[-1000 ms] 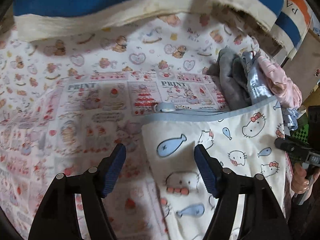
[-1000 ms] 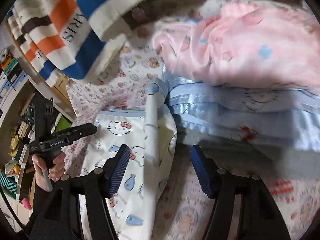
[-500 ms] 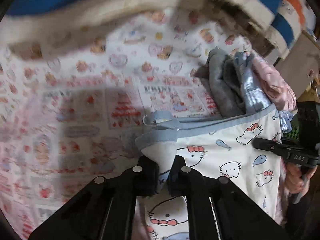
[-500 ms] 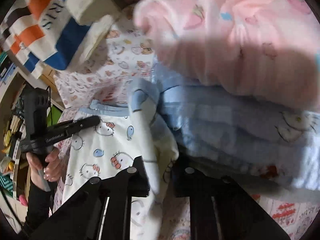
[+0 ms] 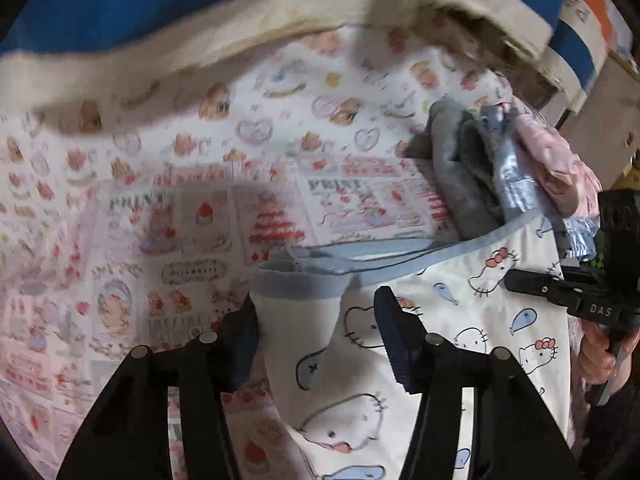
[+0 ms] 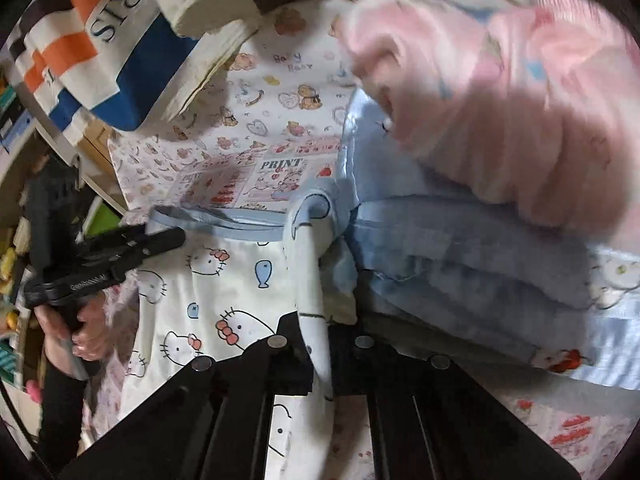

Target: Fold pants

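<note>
Nearest the left wrist camera, the left gripper (image 5: 316,332) has its jaws apart, having just been opening, with the blue-banded corner of the pants (image 5: 460,332) standing between them; the left pad seems to brush the cloth while the right pad stands clear, though blur makes the contact hard to judge. In the right wrist view the right gripper (image 6: 320,332) has its jaws closed tight on a raised fold at the pants' (image 6: 224,292) other waistband edge. The pants, white with cat faces and blue fish, lie flat on a bedsheet (image 5: 168,208) printed with bears, hearts and cakes. Just beyond them sits a heap of clothes: a grey garment (image 5: 456,176), a pale blue garment (image 6: 460,256) and a pink garment (image 6: 520,92), the pink one badly blurred in the right view and cut off by the frame. Farther back a striped blanket (image 6: 92,56) in blue, cream and orange lies along the sheet's far edge. Only the right view shows the cluttered shelves (image 6: 16,128) at the room's side and the person's left hand (image 6: 80,328) with its dark sleeve; only the left view shows the right hand (image 5: 600,356) at the frame's edge.
</note>
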